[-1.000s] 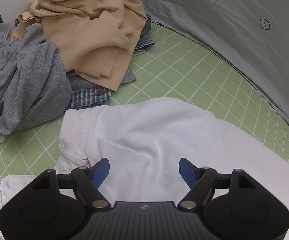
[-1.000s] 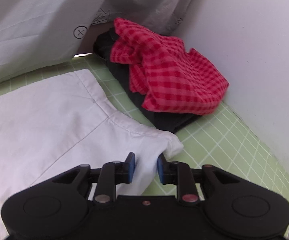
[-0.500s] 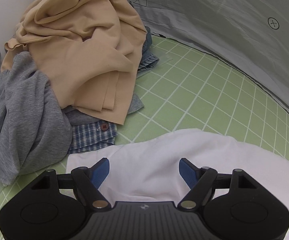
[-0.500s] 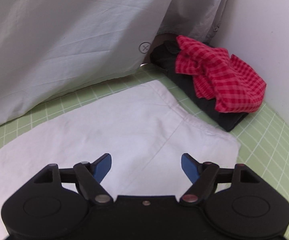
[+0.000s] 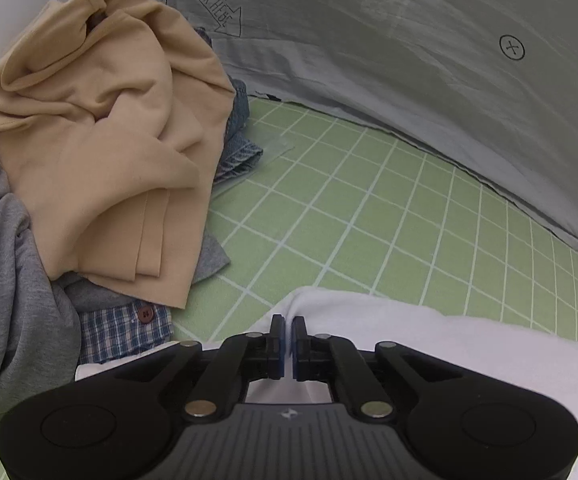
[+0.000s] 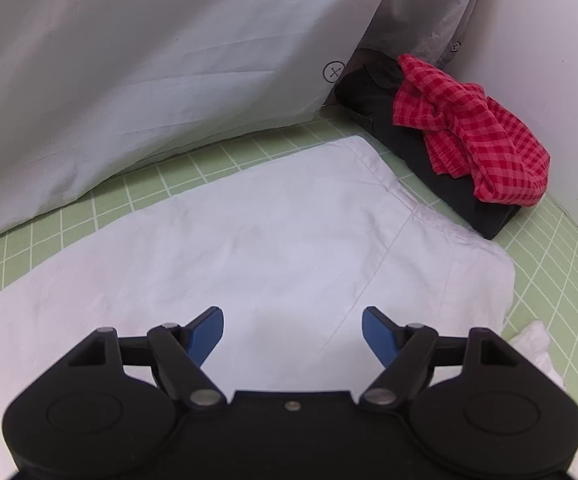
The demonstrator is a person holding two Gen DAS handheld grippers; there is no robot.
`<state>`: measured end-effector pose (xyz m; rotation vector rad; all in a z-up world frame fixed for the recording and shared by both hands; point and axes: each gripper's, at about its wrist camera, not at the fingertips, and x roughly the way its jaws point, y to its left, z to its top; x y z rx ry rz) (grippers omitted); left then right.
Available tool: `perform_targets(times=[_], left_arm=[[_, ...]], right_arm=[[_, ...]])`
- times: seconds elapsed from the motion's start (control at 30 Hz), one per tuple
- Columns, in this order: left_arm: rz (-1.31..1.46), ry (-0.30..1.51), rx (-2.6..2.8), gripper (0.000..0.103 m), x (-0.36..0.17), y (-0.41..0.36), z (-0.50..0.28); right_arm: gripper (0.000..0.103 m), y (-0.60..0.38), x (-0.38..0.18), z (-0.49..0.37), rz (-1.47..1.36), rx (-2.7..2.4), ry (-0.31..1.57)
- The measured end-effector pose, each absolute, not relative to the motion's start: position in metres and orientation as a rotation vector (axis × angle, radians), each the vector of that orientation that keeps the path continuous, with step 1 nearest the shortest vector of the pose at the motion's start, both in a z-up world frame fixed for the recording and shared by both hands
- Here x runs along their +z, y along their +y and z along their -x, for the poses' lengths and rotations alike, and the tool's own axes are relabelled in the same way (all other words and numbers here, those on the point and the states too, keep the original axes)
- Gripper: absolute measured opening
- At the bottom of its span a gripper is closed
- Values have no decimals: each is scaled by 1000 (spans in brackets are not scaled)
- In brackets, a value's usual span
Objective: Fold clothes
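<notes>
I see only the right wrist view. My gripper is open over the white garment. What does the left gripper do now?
Observer: The left gripper is shut on the white garment, at an edge of it.
Operator: Is anything close to that edge?
Observer: Yes. A pile of unfolded clothes lies beside it, with a tan garment on top.
Operator: What else is in the pile?
Observer: A grey garment and a blue checked shirt; the checked shirt lies nearest to the left gripper.
</notes>
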<state>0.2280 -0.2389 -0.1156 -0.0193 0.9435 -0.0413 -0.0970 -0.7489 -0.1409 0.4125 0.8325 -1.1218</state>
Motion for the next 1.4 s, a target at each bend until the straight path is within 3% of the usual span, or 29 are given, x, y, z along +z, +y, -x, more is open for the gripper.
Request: perform_targets(times=[0.23, 0.33, 0.4, 0.47, 0.53, 0.6, 0.73, 0.9, 0.97, 1.07, 1.13, 1.23, 1.3, 1.33, 1.37, 1.4], left_arm=[[-72, 640, 55, 0, -49, -254, -288], [47, 659, 48, 1, -30, -244, -312], [120, 715, -8, 7, -30, -239, -313], [121, 764, -52, 29, -38, -240, -304], [64, 830, -60, 42, -56, -241, -290], [30, 897, -54, 47, -74, -239, -280], [47, 995, -11, 69, -100, -224, -270], [32, 1031, -6, 76, -116, -219, -269], [1, 1032, -18, 85, -121, -223, -269], [-45, 1031, -37, 87, -127, -229, -268], [-76, 1031, -50, 87, -131, -233, -268], [-82, 1022, -38, 85, -134, -235, -267], [-71, 1013, -23, 72, -134, -236, -265], [-66, 1008, -16, 54, -134, -236, -265], [-60, 1003, -9, 43, -134, -236, -264], [-55, 999, -1, 40, -134, -236, -263]], right_arm=[[77, -759, -134, 123, -407, -1188, 807], [77, -761, -133, 134, -437, -1196, 794], [77, -763, -135, 140, -439, -1198, 789], [77, -766, -136, 145, -446, -1193, 785], [78, -772, -137, 148, -463, -1179, 783], [79, -781, -135, 147, -504, -1158, 762], [82, -809, -130, 133, -635, -1114, 675], [85, -846, -134, 83, -694, -1131, 616], [85, -859, -139, 62, -722, -1132, 607], [83, -871, -150, 41, -758, -1145, 616], [73, -877, -158, 34, -788, -1182, 648], [41, -880, -166, 30, -814, -1239, 665], [17, -879, -168, 34, -809, -1203, 660], [7, -879, -168, 35, -806, -1184, 658], [4, -879, -167, 35, -788, -1170, 664], [3, -880, -166, 36, -778, -1161, 661]])
